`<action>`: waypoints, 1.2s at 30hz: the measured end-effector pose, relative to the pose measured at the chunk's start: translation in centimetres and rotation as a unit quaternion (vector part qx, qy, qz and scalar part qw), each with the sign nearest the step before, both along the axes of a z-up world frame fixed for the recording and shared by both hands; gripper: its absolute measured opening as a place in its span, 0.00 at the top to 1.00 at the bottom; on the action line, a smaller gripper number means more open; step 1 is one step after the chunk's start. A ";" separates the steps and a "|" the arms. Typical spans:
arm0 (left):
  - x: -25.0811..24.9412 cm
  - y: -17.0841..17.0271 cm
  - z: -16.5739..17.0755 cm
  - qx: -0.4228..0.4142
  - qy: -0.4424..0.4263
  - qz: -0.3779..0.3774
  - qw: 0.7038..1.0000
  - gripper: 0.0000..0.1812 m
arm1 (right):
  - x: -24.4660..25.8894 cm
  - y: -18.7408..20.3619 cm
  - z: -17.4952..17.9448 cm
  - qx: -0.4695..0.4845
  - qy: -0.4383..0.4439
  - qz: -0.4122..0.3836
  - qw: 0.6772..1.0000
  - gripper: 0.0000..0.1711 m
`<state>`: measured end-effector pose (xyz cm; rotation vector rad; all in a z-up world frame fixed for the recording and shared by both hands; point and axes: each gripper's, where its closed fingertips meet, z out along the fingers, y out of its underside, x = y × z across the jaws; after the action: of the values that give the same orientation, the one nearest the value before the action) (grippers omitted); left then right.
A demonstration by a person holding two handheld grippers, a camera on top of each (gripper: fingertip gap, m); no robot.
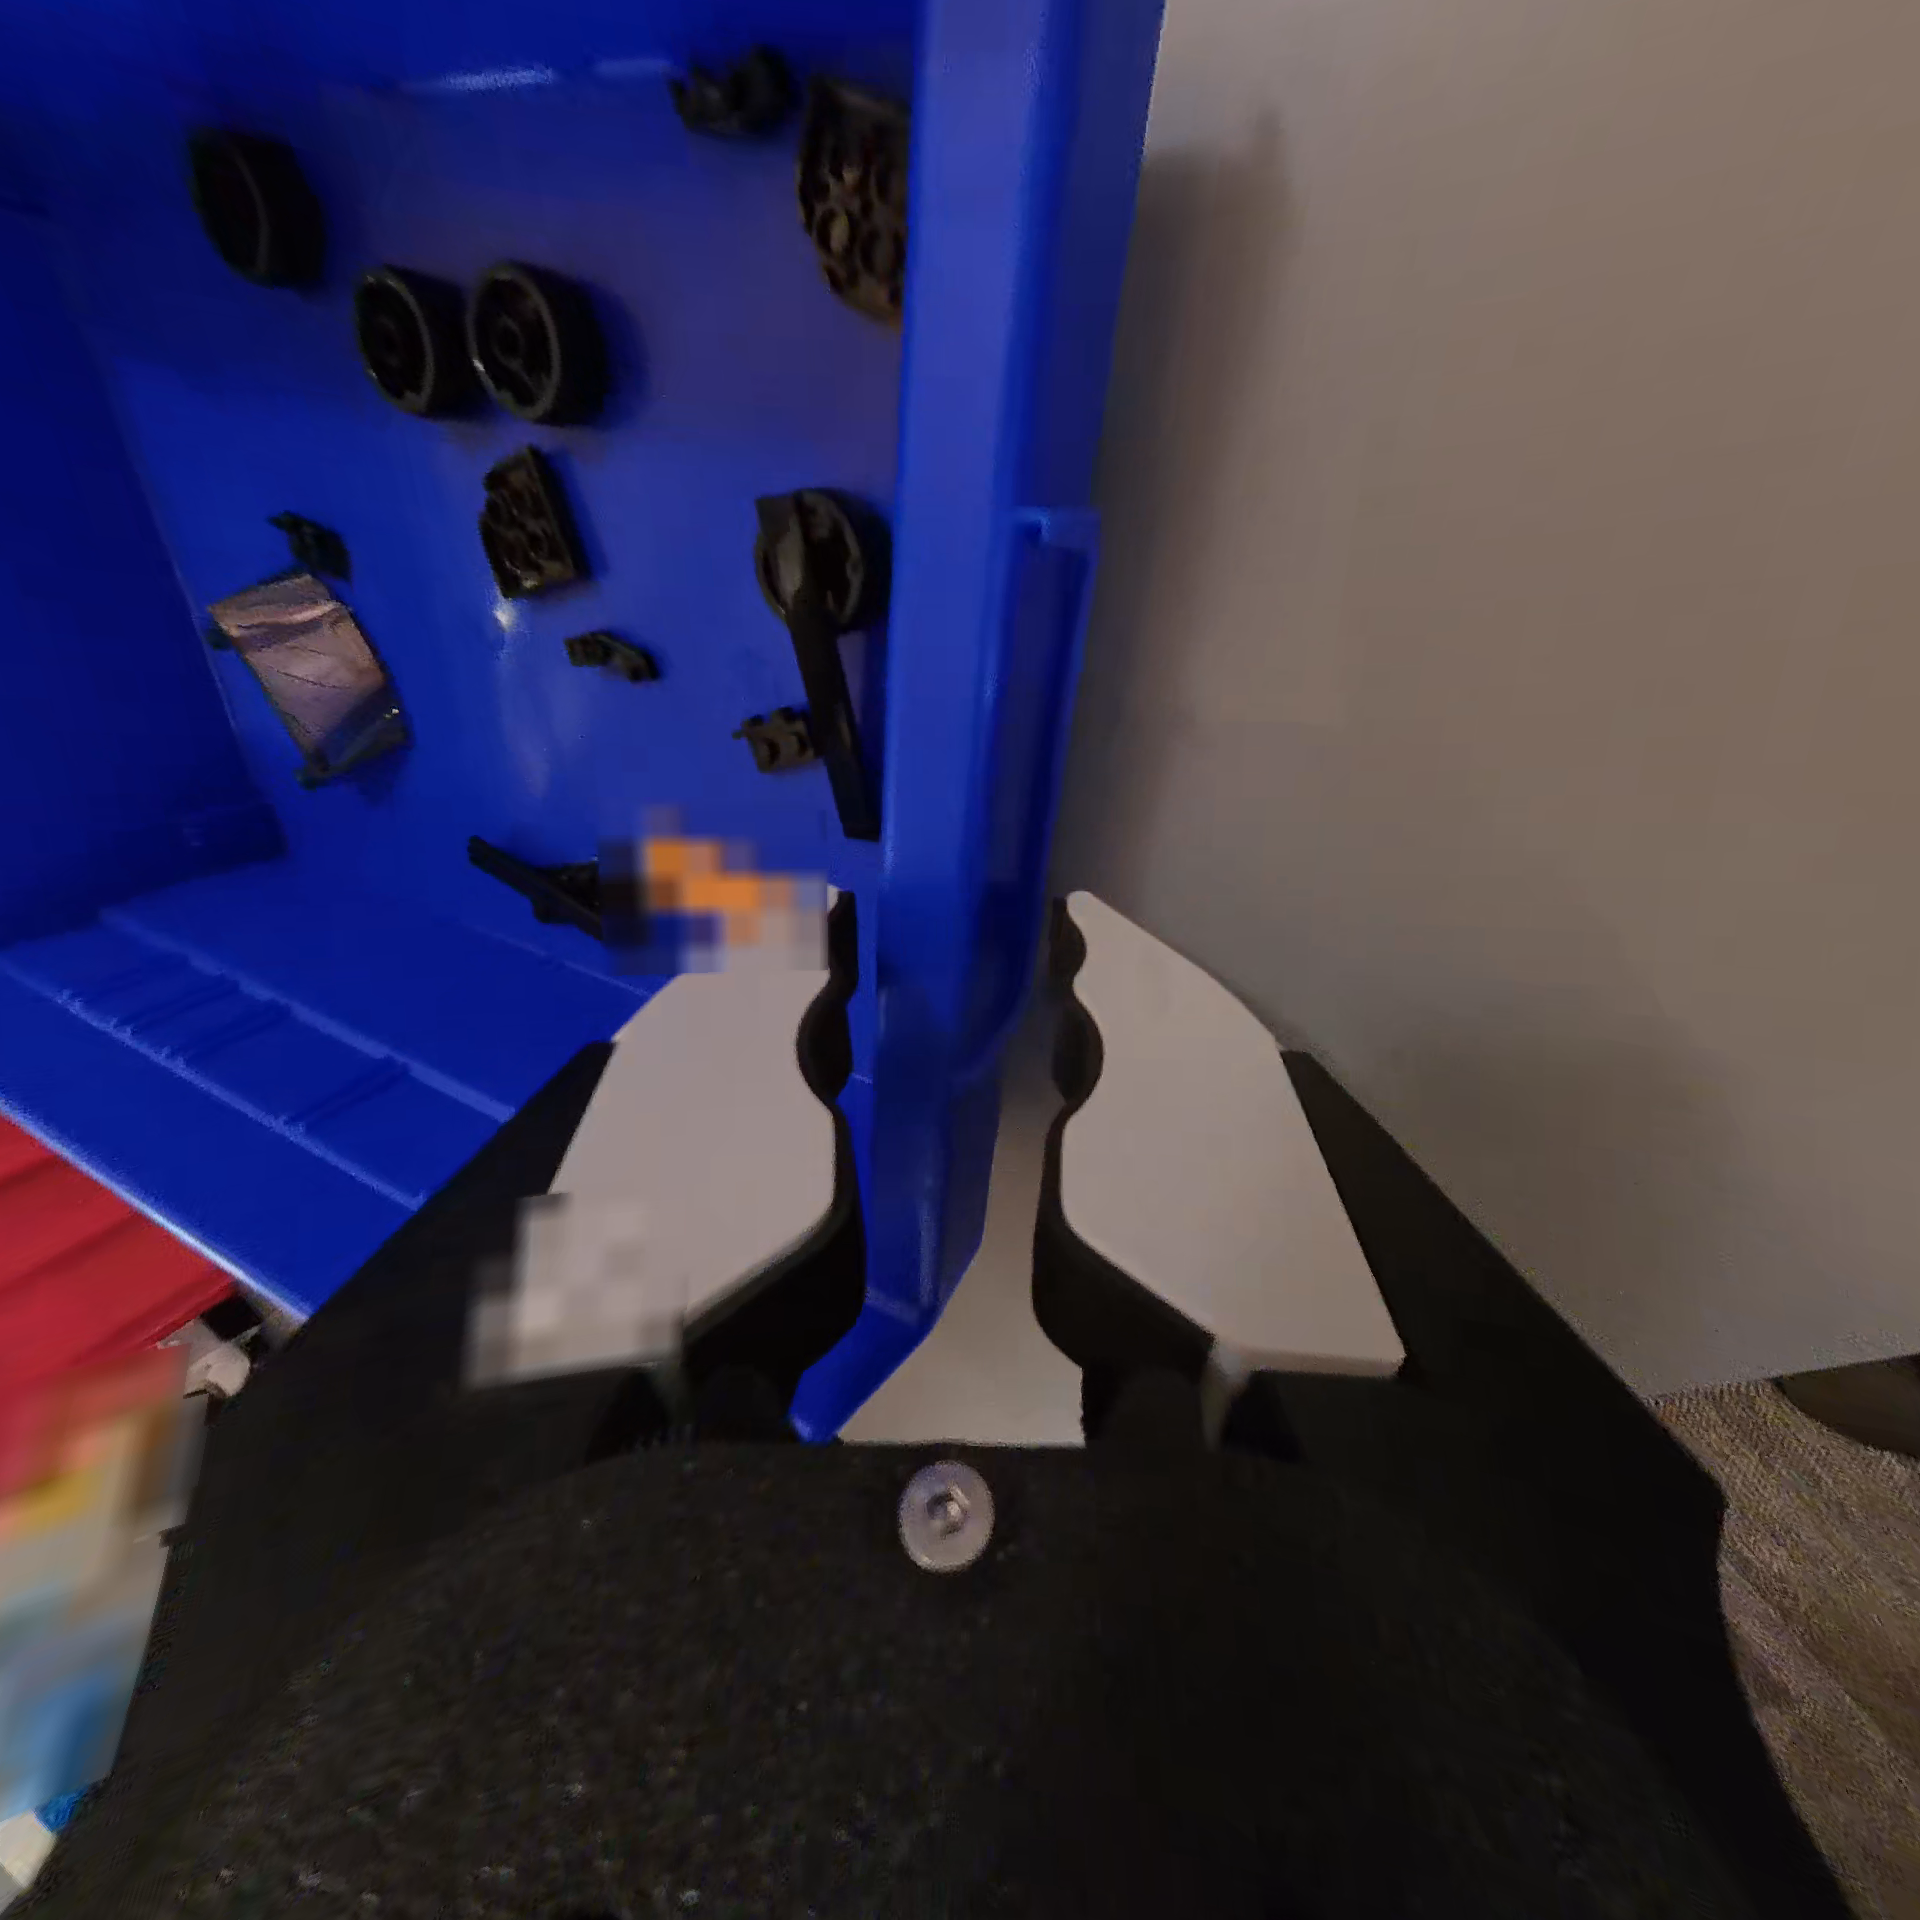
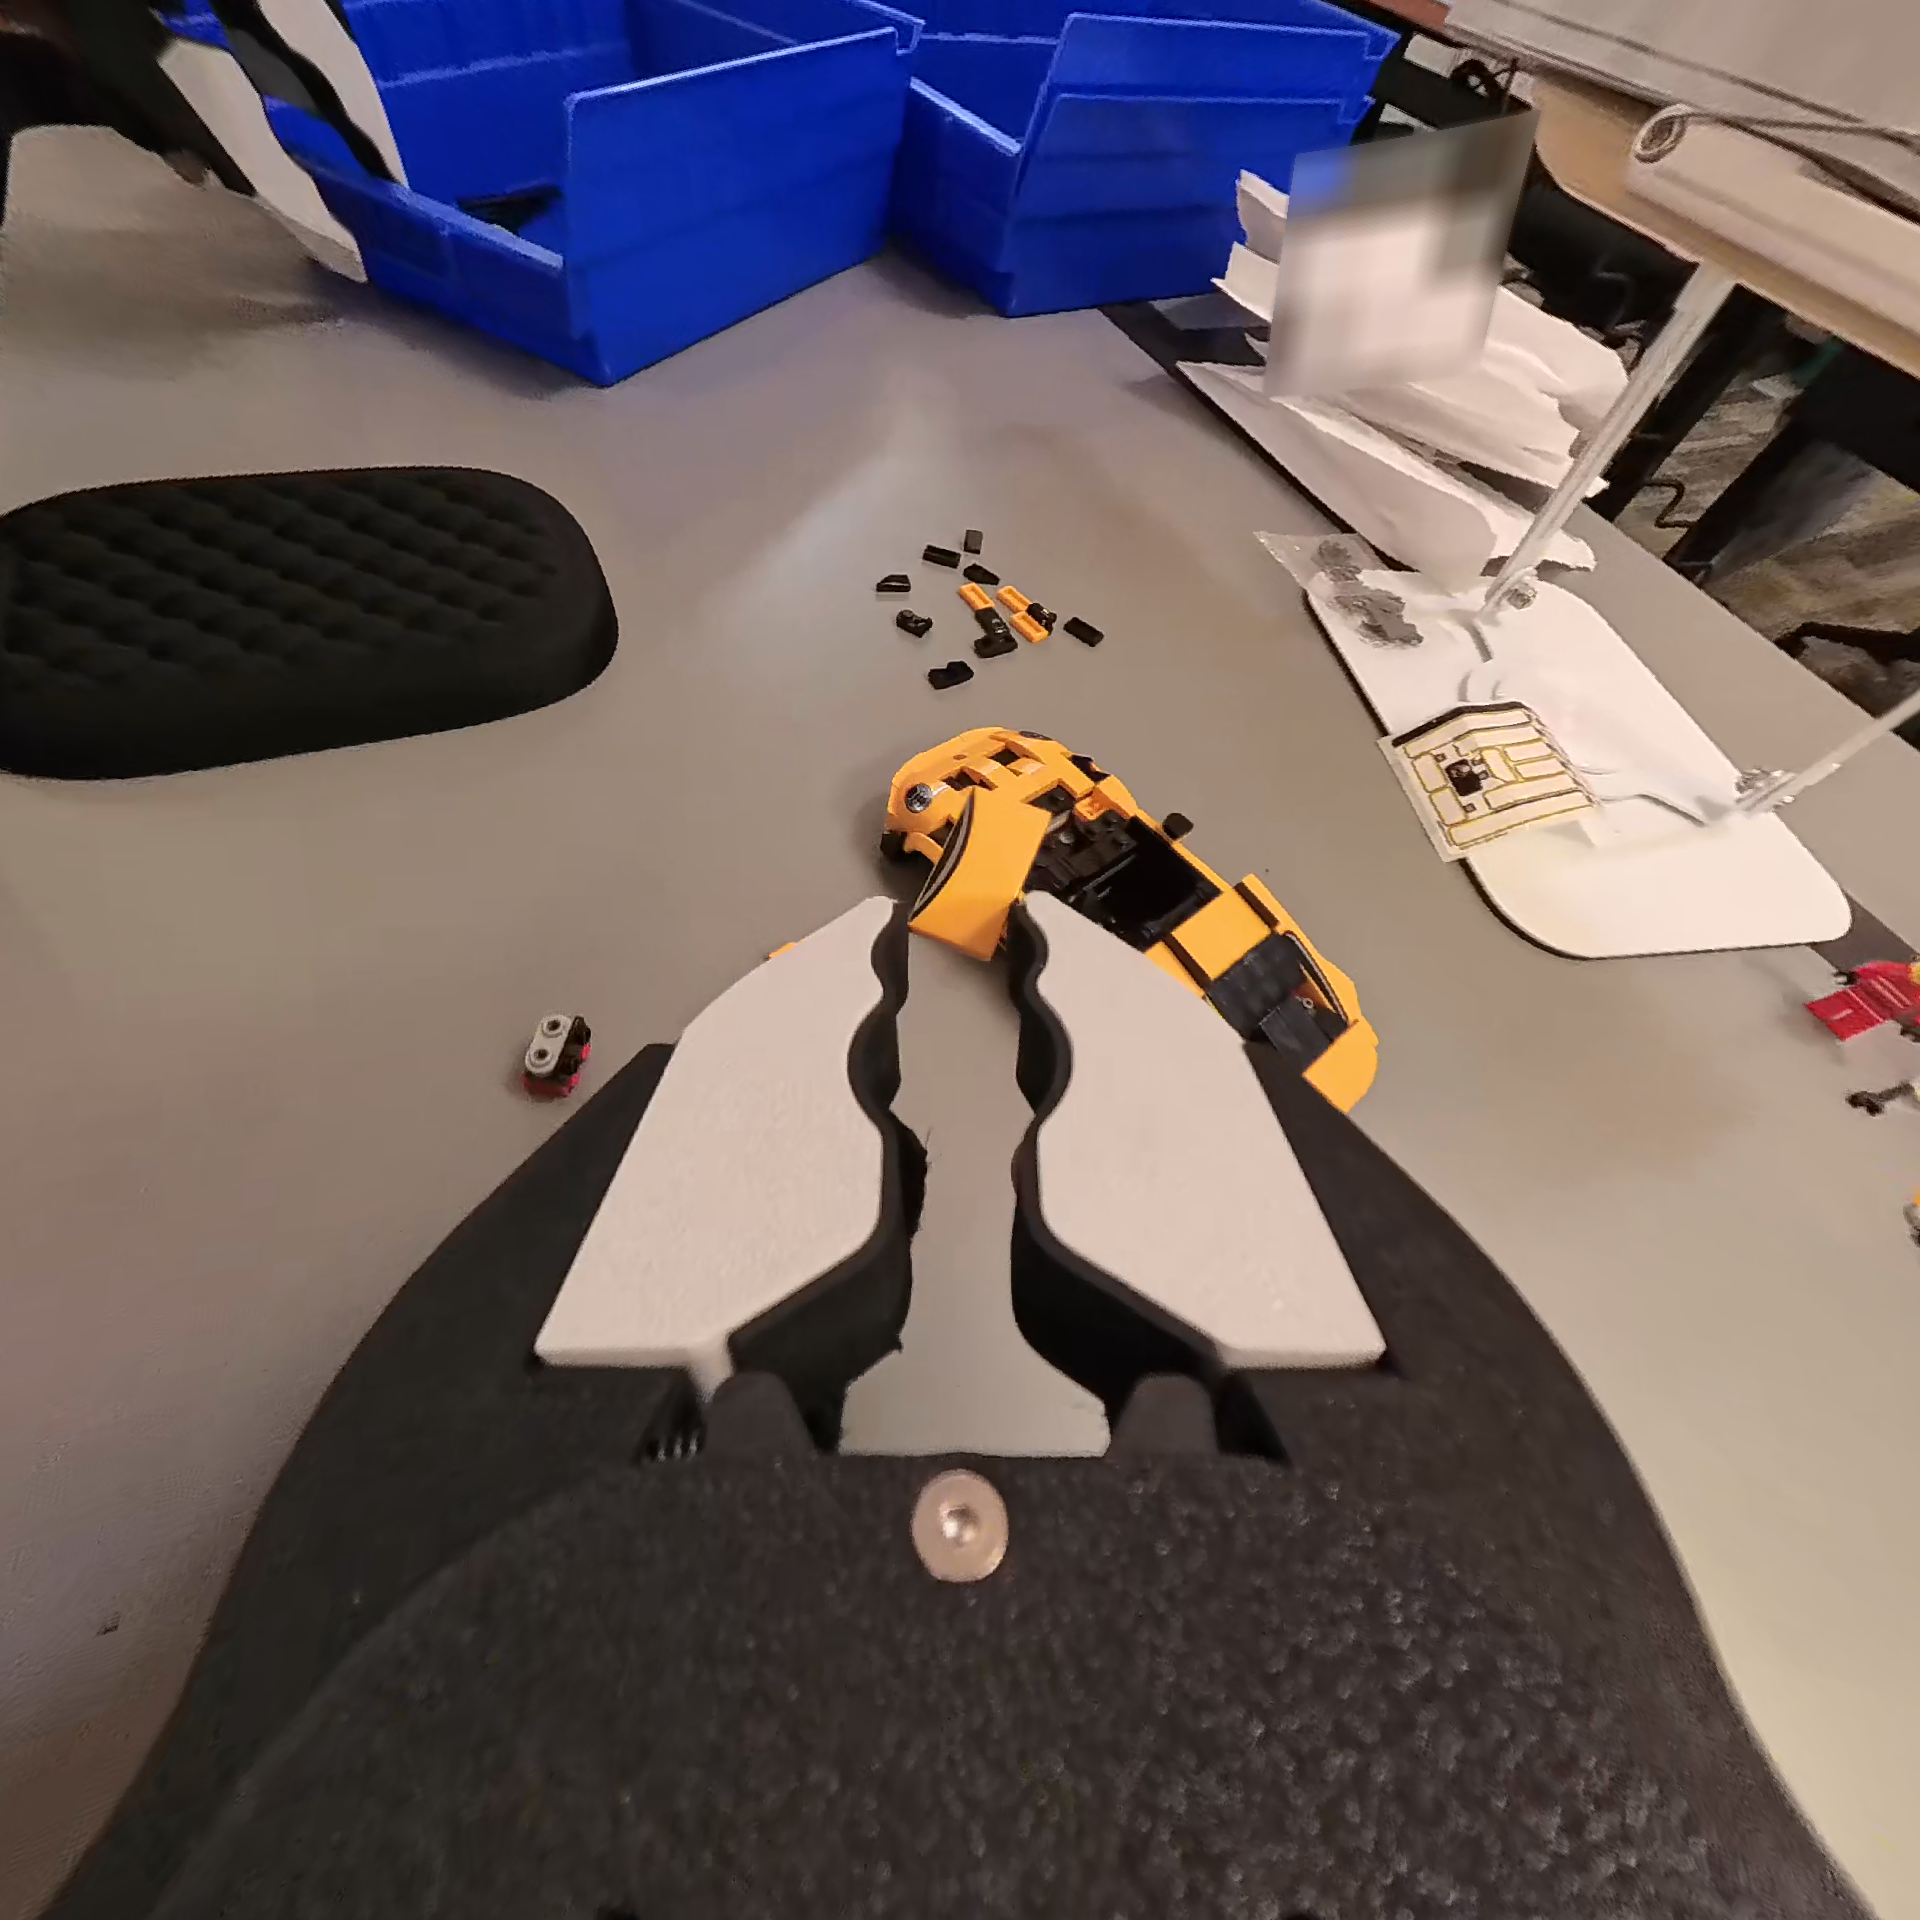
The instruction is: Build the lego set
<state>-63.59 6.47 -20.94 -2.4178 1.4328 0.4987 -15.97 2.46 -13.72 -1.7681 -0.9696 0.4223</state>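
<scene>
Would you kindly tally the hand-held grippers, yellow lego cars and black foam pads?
Hand-held grippers: 2 (left hand-held gripper on a blue bin, right hand-held gripper)
Yellow lego car: 1
Black foam pad: 1
Total: 4

A grey table top [image 2: 312, 935] fills most of the right wrist view, matte and evenly lit, with a soft bright patch near the middle of the frame. Along the upper right edge the table ends, and past it lies a darker floor [image 2: 1787, 416] with black cables. In the top right corner a pale tabletop edge [image 2: 1766, 218] runs slantwise. In the left wrist view, the right half of the frame is a plain light wall [image 1: 1558, 520] with soft shadow along its left side, and grey carpet [image 1: 1808, 1558] shows in the lower right corner.
</scene>
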 end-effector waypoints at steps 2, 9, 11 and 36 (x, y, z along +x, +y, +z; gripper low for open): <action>0.0 0.0 -0.5 -0.008 0.000 -0.006 1.000 0.84 | -0.2 0.1 0.0 -0.003 -0.001 0.004 1.000 0.90; 1.0 -0.1 -0.5 0.073 0.007 -0.016 0.997 0.84 | -0.6 0.7 0.0 -0.001 0.006 0.002 1.000 0.90; 1.5 -0.3 -0.5 0.116 0.021 -0.017 0.993 0.83 | -0.5 0.8 -0.2 -0.004 0.010 0.000 1.000 0.90; 2.4 -0.6 0.2 0.188 -0.016 -0.068 0.980 0.83 | -0.1 1.3 0.0 -0.016 0.024 -0.012 1.000 0.90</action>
<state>-61.15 5.82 -20.74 -2.0084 1.3397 0.6303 -16.11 3.73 -13.73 -1.7892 -0.9114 0.4652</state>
